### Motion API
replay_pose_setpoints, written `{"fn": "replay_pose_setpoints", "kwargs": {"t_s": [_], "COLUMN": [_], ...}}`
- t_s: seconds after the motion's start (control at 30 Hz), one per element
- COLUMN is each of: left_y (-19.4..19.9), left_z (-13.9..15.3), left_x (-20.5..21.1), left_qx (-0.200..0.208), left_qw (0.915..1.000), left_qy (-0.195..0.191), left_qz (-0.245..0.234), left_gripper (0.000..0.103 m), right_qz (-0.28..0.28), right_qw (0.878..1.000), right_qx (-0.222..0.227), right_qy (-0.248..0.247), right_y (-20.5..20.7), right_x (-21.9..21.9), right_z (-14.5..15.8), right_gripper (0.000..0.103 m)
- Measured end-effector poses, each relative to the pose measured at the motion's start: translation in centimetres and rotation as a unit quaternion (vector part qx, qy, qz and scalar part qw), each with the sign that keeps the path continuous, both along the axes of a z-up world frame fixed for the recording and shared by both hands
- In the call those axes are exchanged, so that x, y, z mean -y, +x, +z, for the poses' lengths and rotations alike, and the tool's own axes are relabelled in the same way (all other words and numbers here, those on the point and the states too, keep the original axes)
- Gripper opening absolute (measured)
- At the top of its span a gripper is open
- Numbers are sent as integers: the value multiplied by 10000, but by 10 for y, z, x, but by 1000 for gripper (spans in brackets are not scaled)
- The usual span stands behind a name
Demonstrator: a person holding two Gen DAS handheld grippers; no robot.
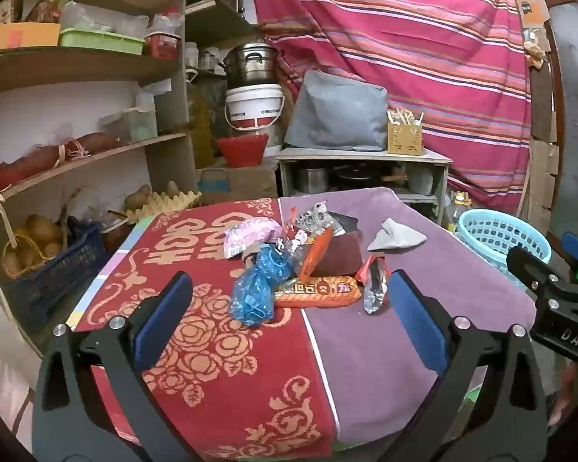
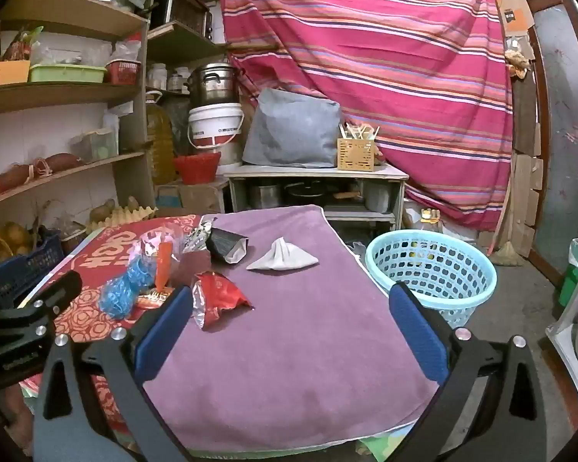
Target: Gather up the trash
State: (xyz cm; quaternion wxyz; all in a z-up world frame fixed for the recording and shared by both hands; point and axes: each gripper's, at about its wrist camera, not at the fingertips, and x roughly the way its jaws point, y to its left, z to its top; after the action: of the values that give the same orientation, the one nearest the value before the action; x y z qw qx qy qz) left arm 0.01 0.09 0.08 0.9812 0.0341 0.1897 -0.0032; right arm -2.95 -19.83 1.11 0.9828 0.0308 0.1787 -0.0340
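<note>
Starting on the pile, both tongs hang spread wide and empty over the bench (image 2: pixel 289 346), the left tongs (image 1: pixel 289 308) facing the wrappers, the right tongs (image 2: pixel 289 315) nearer the red foil wrapper (image 2: pixel 221 298). Best, I judge, to pinch one loose piece at its edge (the crumpled blue plastic (image 1: pixel 256 288) looks slippery) and carry it to the blue basket (image 2: pixel 431 269) beside the bench. Only the right view shows the basket whole; the left view shows the orange wrapper (image 1: pixel 316 290) clearly.
</note>
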Motion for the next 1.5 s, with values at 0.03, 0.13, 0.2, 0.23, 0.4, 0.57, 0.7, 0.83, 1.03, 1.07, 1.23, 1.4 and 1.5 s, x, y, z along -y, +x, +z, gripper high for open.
{"fn": "replay_pose_setpoints", "kwargs": {"t_s": [0.03,0.13,0.2,0.23,0.4,0.57,0.7,0.83,1.03,1.07,1.23,1.4,1.5], "left_y": [1,4,3,4,1,2,2,1,1,1,1,1,1], "left_z": [0,0,2,2,6,2,1,2,1,1,1,1,1], "left_x": [-1,-1,-9,-10,-17,-14,-16,-17,-18,-18,-18,-18,-18], "left_qx": [6,-6,72,69,86,65,67,62,59,63,58,62,60], "left_qw": [10000,10000,9999,9999,9998,9998,9998,9998,9998,9998,9998,9998,9998], "left_qy": [-18,-73,-97,-105,-139,-145,-154,-152,-162,-153,-153,-151,-153], "left_qz": [10,-5,45,44,73,127,146,139,137,146,146,147,144], "left_gripper": [98,98,98,98,98,98,98,98,98,98,98,98,98], "right_qz": [6,2,5,4,5,-7,3,-19,-48,-55,-65,-77,-107], "right_qw": [10000,10000,10000,10000,10000,10000,10000,9999,9998,9997,9997,9997,9996], "right_qx": [4,37,32,40,56,75,52,61,91,93,92,86,92], "right_qy": [7,12,3,8,-3,-30,-44,-86,-185,-200,-219,-218,-224], "right_y": [0,0,0,0,1,1,2,4,4,4,5,6,6], "right_x": [0,-1,-2,-2,-3,-4,-6,-6,-8,-8,-9,-6,-5], "right_z": [0,0,0,0,0,0,1,2,0,-1,-1,-1,-2], "right_gripper": [99,99,99,99,99,99,99,99,99,99,99,99,99]}}
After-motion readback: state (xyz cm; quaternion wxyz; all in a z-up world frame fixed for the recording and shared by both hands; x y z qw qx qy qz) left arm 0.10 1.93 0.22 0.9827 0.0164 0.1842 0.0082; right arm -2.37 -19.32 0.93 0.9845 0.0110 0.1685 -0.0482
